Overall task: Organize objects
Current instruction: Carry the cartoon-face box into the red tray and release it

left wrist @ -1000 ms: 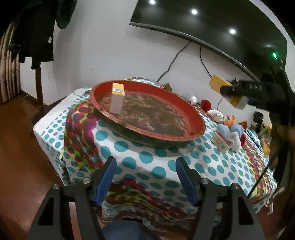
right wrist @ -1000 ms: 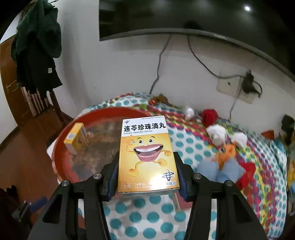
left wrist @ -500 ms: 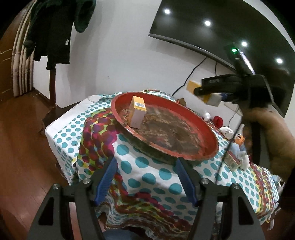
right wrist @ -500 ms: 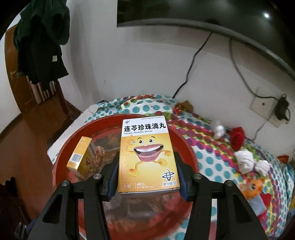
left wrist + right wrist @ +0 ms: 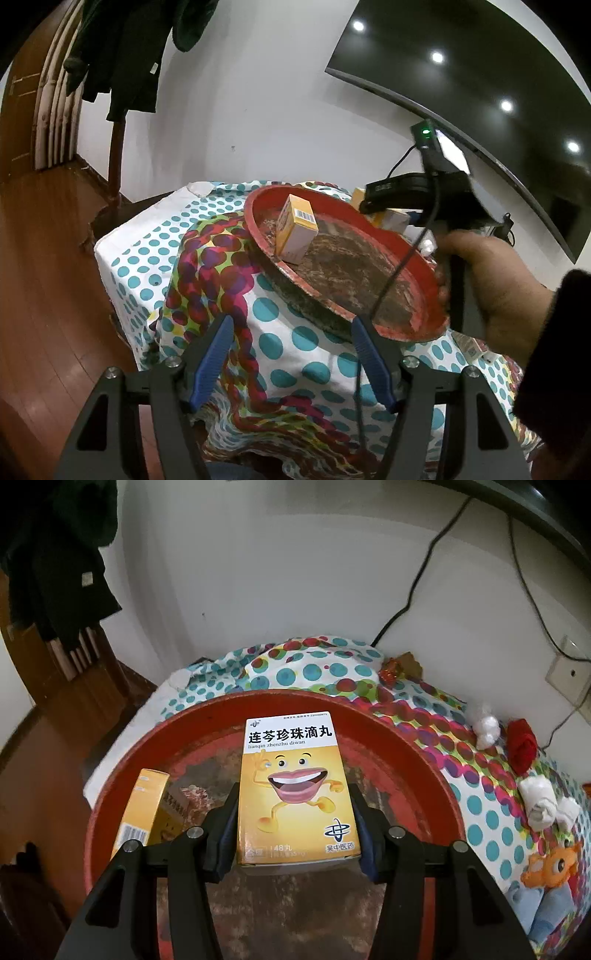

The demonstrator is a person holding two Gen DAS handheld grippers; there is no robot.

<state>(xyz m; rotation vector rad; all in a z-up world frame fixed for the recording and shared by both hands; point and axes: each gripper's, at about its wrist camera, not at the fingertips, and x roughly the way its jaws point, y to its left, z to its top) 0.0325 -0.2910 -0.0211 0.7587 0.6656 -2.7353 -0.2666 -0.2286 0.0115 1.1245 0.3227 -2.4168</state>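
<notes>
- Medicine box [image 5: 297,794], yellow with a grinning cartoon mouth, sits clamped flat between the two fingers of the right tool [image 5: 295,827], held above the red tray [image 5: 424,771].
- Second yellow box [image 5: 142,808] stands upright inside the tray at about 9 o'clock of the held box; in the left wrist view this box [image 5: 296,229] sits near the tray's far-left rim [image 5: 255,221].
- Left tool [image 5: 291,354] hangs open and empty, blue pads [image 5: 212,358] well apart, short of the tray's near edge.
- Right hand [image 5: 491,284] grips its handle at 3 o'clock in the left view.
- Tray rests on a desk under a polka-dot cloth [image 5: 147,254].
- Small toys [image 5: 539,805] lie on the cloth at 3 o'clock of the tray.
</notes>
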